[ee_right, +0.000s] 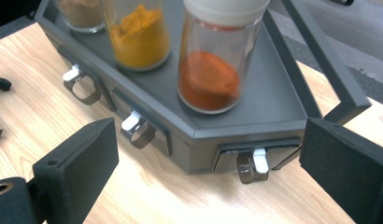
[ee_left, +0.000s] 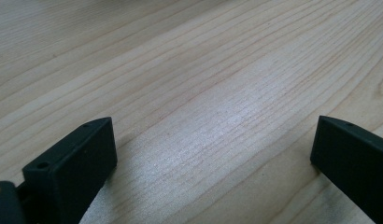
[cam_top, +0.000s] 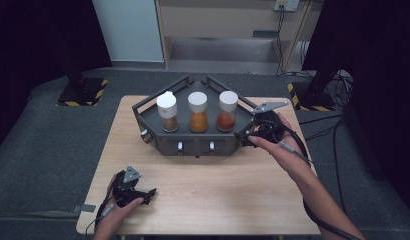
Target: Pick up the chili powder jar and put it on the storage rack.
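the left gripper (cam_top: 149,194) rests on the wooden table (cam_top: 218,200) with its jaws apart and empty, well away from the rack (cam_top: 193,142). the right gripper (ee_right: 208,172), jaws wide with nothing between them, faces the rack's right corner drawer pull (ee_right: 249,167) below the red spice jar (ee_right: 213,65). a high or crooked approach could bump the rack and topple the jar, or the pads could slip off that small pull.

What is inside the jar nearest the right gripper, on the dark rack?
The jar holds red-orange powder heaped in its lower half. Its white cap hides the top; what the rack drawers hold is hidden.
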Demonstrator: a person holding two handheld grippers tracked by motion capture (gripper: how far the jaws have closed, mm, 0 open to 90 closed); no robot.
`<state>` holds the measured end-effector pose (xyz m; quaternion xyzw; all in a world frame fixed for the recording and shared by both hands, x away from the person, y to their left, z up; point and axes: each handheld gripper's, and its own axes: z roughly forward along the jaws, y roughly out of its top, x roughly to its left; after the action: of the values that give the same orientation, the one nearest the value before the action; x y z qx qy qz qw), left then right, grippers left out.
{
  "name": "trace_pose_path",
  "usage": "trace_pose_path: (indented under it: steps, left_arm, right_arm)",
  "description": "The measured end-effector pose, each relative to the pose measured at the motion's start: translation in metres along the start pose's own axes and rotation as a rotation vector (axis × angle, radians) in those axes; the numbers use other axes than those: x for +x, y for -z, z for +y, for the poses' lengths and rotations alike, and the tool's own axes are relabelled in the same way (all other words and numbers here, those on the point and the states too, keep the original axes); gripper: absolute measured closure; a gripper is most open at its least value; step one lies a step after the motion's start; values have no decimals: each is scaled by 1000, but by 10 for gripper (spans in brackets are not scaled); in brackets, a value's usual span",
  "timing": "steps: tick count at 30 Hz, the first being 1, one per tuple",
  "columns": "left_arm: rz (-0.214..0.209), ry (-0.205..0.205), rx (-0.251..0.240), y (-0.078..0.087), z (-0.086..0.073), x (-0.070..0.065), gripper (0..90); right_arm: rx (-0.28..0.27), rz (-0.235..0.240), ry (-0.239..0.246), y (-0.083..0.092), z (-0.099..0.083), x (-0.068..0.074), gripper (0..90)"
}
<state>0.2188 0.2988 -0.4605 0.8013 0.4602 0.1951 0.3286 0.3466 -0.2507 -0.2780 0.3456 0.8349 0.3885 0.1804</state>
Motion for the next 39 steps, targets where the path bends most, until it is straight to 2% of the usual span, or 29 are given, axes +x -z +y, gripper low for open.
trace_pose_path:
  steps: [24,39]
  left_arm:
    - [3,2,0,0,0,-1,0]
    - [3,2,0,0,0,-1,0]
  right_arm:
    - [41,-1,-7,-9,-31,4,47]
    - [60,4,-17,-14,-59,4,46]
